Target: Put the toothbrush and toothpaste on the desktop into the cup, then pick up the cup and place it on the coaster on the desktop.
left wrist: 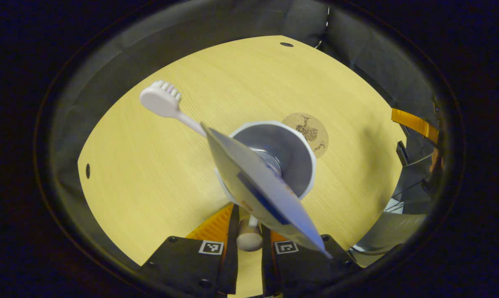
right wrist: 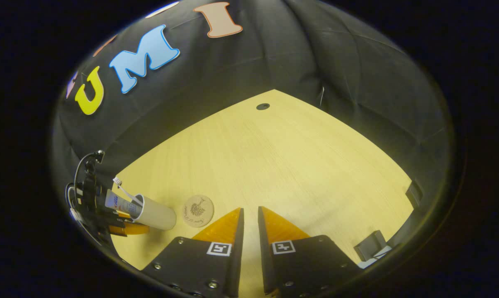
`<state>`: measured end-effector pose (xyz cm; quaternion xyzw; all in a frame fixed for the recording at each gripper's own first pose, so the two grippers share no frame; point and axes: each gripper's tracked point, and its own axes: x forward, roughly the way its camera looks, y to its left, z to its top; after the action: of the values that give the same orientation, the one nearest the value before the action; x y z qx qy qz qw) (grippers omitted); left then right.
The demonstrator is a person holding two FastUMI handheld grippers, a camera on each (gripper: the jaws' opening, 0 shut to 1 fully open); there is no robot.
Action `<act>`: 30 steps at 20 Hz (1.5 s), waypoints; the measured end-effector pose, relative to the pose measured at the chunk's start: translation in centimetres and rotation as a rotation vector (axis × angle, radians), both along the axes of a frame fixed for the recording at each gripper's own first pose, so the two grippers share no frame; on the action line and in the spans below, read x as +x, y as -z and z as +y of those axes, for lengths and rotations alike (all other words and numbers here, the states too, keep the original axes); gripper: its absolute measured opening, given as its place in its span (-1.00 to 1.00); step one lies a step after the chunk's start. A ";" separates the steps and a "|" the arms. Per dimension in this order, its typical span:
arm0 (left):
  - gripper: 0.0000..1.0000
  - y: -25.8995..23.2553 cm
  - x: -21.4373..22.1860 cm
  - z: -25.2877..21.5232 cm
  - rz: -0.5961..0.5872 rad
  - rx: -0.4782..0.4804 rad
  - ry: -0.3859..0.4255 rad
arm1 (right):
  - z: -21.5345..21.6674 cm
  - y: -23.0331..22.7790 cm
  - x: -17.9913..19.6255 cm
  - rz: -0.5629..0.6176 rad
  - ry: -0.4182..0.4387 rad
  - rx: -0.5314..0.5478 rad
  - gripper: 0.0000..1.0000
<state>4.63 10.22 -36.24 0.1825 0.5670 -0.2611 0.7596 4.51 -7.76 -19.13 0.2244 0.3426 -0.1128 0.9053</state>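
In the left gripper view I look down into the white cup (left wrist: pixel 299 140). The toothpaste tube (left wrist: pixel 266 186) and the toothbrush (left wrist: pixel 162 101) stand in it, with the bristle head leaning far left. My left gripper (left wrist: pixel 249 223) is shut on a white part of the cup's near side. The round cork coaster (left wrist: pixel 311 132) lies just behind and to the right of the cup. In the right gripper view the left gripper (right wrist: pixel 109 217) holds the cup (right wrist: pixel 158 215), with its base beside the coaster (right wrist: pixel 197 211). I cannot tell whether the base touches the desktop. My right gripper (right wrist: pixel 250 211) hovers shut and holds nothing.
The light wood desktop (right wrist: pixel 295 157) has a cable hole (right wrist: pixel 262 106) near the far edge. Small black blocks (right wrist: pixel 371 244) sit at its right edge. Black-and-orange gear (left wrist: pixel 415 124) stands at the right of the left gripper view. Black cloth walls surround the table.
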 end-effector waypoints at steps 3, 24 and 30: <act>-0.39 -0.9 -0.4 -0.7 -0.021 -0.007 0.022 | 0.1 0.6 0.1 0.003 -0.006 0.005 -0.58; -0.39 -4.5 -1.4 -2.9 -0.028 -0.045 0.169 | -3.0 1.4 -1.7 0.018 0.060 0.041 -0.58; -0.40 -4.7 -1.1 -2.9 -0.039 -0.044 0.160 | -3.4 1.7 -1.8 0.026 0.059 0.048 -0.58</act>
<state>3.48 7.27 -31.52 0.2156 0.5298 -0.3297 0.7511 2.69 -11.13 -20.82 0.2545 0.3503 -0.1339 0.8914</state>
